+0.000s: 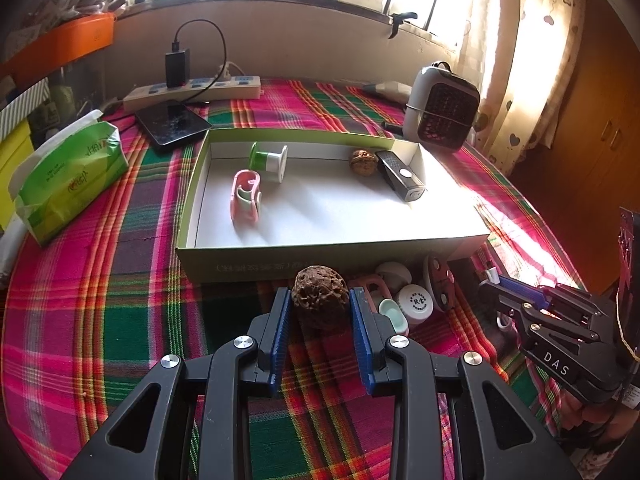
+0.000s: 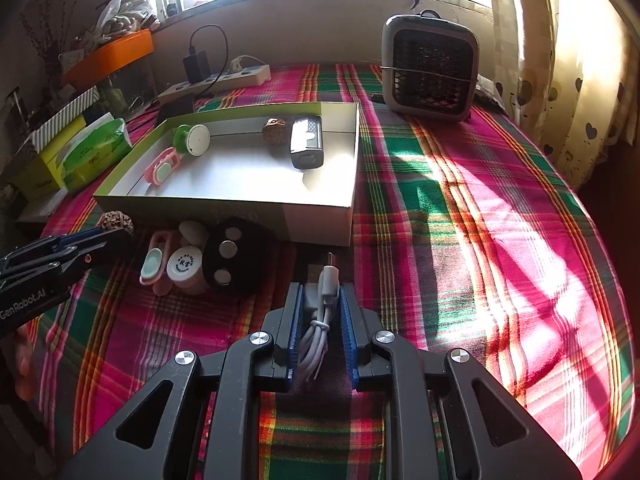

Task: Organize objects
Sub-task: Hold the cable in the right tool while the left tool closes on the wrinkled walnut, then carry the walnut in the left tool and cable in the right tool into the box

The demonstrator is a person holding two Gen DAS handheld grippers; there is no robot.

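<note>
The left gripper (image 1: 319,300) is hovering low over the plaid-covered table (image 1: 120,300), its blue-padded fingers (image 1: 280,320) standing partly open. A wrinkled brown walnut (image 1: 319,294) is sitting between them near the tips; the right pad seems to be touching it, while whether the left pad is touching too cannot be told, so a firm grip cannot be confirmed. The walnut is lying just in front of the near wall of the shallow green box (image 1: 280,264).

The right gripper (image 2: 320,312) is resting near the table surface with its fingers (image 2: 294,320) narrowed around a bundled white cable (image 2: 320,320). The coil is lying lengthwise in the gap and both pads appear to be pressing on its sides, with the white plug end sticking out past the tips.

Between the two grippers, just in front of the box wall, a small cluster is lying on the cloth: a pink clip (image 2: 154,262) with a mint pad, a small round white jar (image 2: 185,266) and a black oval piece (image 2: 228,258) with three silver discs.

Inside the box, a green and white spool (image 1: 269,160), another pink clip (image 1: 245,196), a second walnut (image 1: 363,162) and a black rectangular device (image 1: 400,176) are lying. The second walnut is touching the device near the far wall.
</note>
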